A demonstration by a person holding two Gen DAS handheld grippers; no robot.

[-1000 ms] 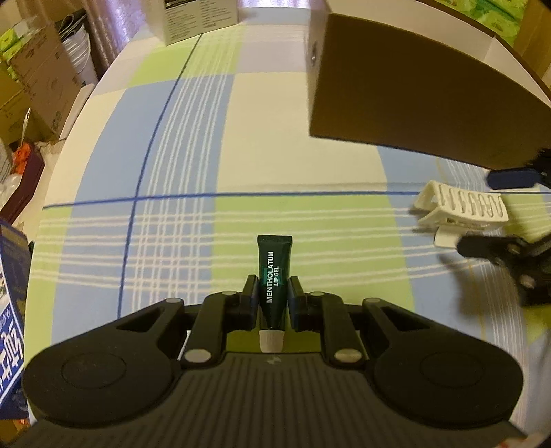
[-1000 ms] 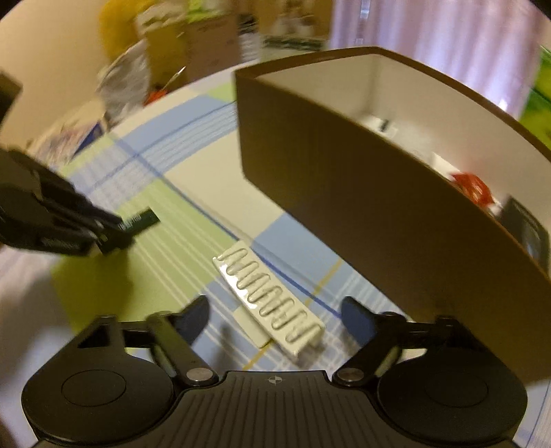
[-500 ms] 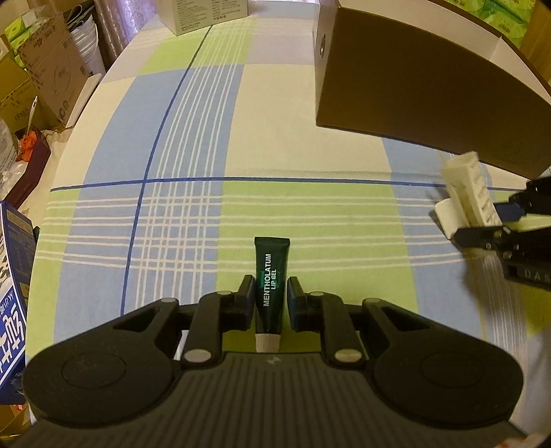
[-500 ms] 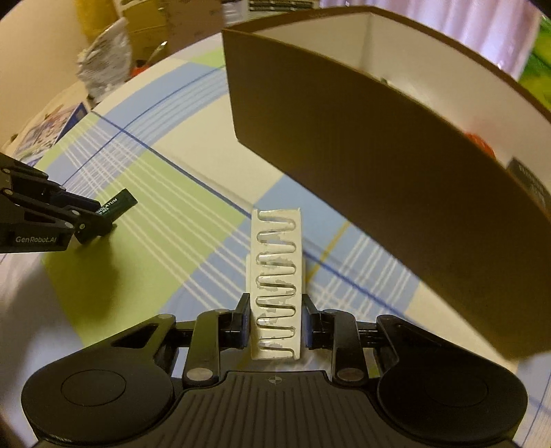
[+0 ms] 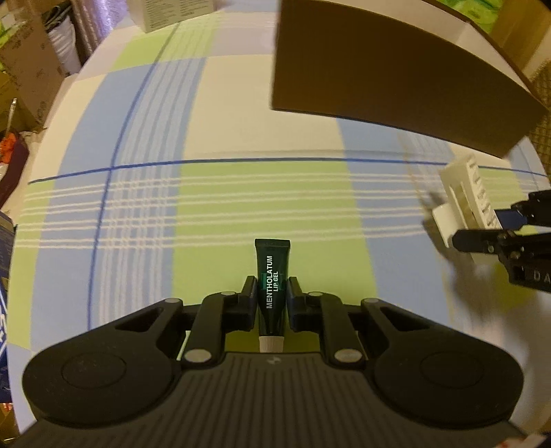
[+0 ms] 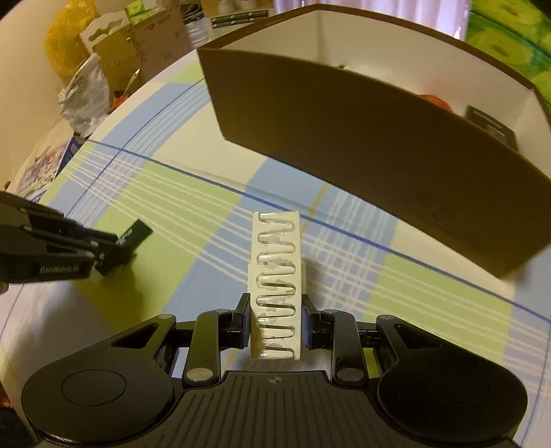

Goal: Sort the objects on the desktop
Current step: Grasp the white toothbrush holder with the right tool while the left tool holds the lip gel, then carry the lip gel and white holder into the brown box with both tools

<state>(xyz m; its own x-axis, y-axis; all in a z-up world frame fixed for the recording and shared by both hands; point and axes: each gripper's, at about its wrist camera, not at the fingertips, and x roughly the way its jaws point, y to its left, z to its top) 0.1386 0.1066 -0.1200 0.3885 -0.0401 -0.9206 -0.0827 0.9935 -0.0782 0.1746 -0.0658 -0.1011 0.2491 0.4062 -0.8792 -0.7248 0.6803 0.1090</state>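
My left gripper point(image 5: 272, 291) is shut on a dark green lip gel tube point(image 5: 272, 286), held above the checked tablecloth with its white cap toward the camera. My right gripper point(image 6: 275, 310) is shut on a white hair clip point(image 6: 277, 272) with a wavy slot pattern, lifted off the cloth. The left wrist view shows the clip point(image 5: 463, 203) at the right edge in the other gripper point(image 5: 482, 224). From the right wrist camera, the tube point(image 6: 134, 234) sticks out of the left gripper point(image 6: 113, 246) at the left. A brown box point(image 6: 361, 134) with white inner walls stands ahead.
The brown box point(image 5: 396, 72) holds an orange thing point(image 6: 434, 100) and a dark packet point(image 6: 490, 124). A white carton point(image 5: 172, 13) stands at the table's far end. Cardboard boxes point(image 6: 144, 44) and a plastic bag point(image 6: 86, 93) lie beyond the left table edge. A blue box point(image 5: 5, 310) is at the near left.
The right gripper went from open around the hair clip on the cloth to shut on it, and has lifted it up toward the box. The left gripper keeps holding the tube.
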